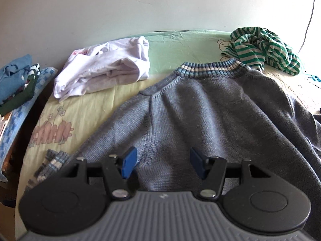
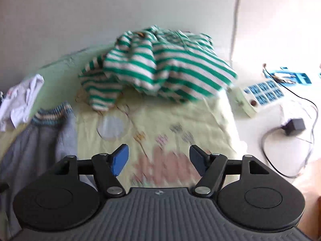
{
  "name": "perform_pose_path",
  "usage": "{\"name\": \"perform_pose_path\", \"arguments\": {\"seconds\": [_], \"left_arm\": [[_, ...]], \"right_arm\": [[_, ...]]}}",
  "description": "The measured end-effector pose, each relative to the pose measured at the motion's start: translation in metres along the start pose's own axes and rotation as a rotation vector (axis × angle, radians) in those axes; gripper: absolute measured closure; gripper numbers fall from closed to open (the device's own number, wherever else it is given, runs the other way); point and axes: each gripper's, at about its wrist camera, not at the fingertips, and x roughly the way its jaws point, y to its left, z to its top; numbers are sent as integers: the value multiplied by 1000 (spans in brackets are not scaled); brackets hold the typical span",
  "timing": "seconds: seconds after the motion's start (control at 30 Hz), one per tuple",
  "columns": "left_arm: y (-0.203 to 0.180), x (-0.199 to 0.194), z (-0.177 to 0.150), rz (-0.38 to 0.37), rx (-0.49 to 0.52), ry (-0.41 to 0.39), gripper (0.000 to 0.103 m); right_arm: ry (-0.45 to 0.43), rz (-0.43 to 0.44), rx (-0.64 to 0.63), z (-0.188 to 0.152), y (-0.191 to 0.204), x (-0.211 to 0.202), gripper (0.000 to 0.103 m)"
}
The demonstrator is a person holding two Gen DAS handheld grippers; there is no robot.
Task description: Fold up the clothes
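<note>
Nearest the left wrist camera, the left tongs [image 1: 163,163] stand parted with their blue pads well apart, hanging over the body of a grey knitted sweater with a blue-and-cream striped ribbed collar [image 1: 210,108]; nothing is pinched between the pads, though from this angle it is hard to say whether their tips brush the knit. That sweater lies spread flat on a bed covered by a pale yellow-and-green sheet printed with cartoon figures [image 1: 84,108], collar toward the white wall [image 1: 140,6], one striped cuff [image 1: 52,160] lying just left of the tongs. Beside its left shoulder sits a crumpled white garment with a pink print [image 1: 104,68]; beyond the collar's right end lies a bunched green-and-grey striped top [image 1: 262,48]. A stack of blue and dark green folded clothes [image 1: 16,82] rests off the bed's left edge.

From the right wrist camera, which is blurred, the right tongs [image 2: 159,160] are wide open and empty above bare sheet, apart from the sweater at their left. The striped top lies ahead of them. On the floor to the right are a white power strip with blue sockets [image 2: 258,96] and a black adapter with its looping cable [image 2: 295,125].
</note>
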Motion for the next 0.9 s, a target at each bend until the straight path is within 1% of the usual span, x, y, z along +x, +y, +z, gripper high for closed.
{"name": "perform_pose_path", "arguments": {"seconds": [0.07,0.17,0.2,0.23,0.27,0.3,0.33,0.37,0.4,0.47,0.53,0.6,0.73,0.77,0.8,0.83,0.87,0.9], "left_arm": [[7,3,0,5,-6,9,42],[15,7,0,0,-18,26,42],[17,8,-1,0,-21,29,42],[18,9,-1,1,-24,34,42],[19,9,-1,4,-25,37,42],[21,8,-1,9,-25,34,42],[23,6,-1,15,-24,27,42],[26,4,-2,23,-23,20,42],[29,3,-3,38,-21,13,42],[37,1,-4,68,-19,3,42],[47,1,-8,86,-32,9,42],[58,1,-12,107,-44,19,42],[75,1,-19,123,-50,44,40],[76,-4,-21,121,-43,47,44],[78,-10,-22,117,-36,50,44],[77,-19,-25,82,-38,48,44],[76,-29,-28,39,-42,46,44],[74,-39,-31,-4,-46,43,43]], "right_arm": [[38,-33,7,-31,-18,-13,33],[78,-6,28,-60,-23,-15,33],[78,1,33,-66,-22,-14,33],[67,-8,34,-67,-15,-6,38],[50,-37,28,-69,-9,-2,44],[30,-43,37,-67,-9,-4,61],[9,-44,49,-64,-9,-6,87],[-11,-45,62,-60,-10,-8,87],[-66,-78,69,-57,-12,-21,88],[-181,-172,83,-53,-19,-47,88],[-234,-248,154,-50,-37,-62,88],[-222,-286,193,-49,-53,-57,87],[-139,-421,180,-53,-63,-11,85],[-134,-454,175,-54,-63,-6,84],[-148,-497,185,-56,-61,-9,78],[-173,-535,203,-57,-57,-16,68],[-215,-560,219,-60,-50,-29,64],[-261,-483,203,-64,-37,-45,61]]}}
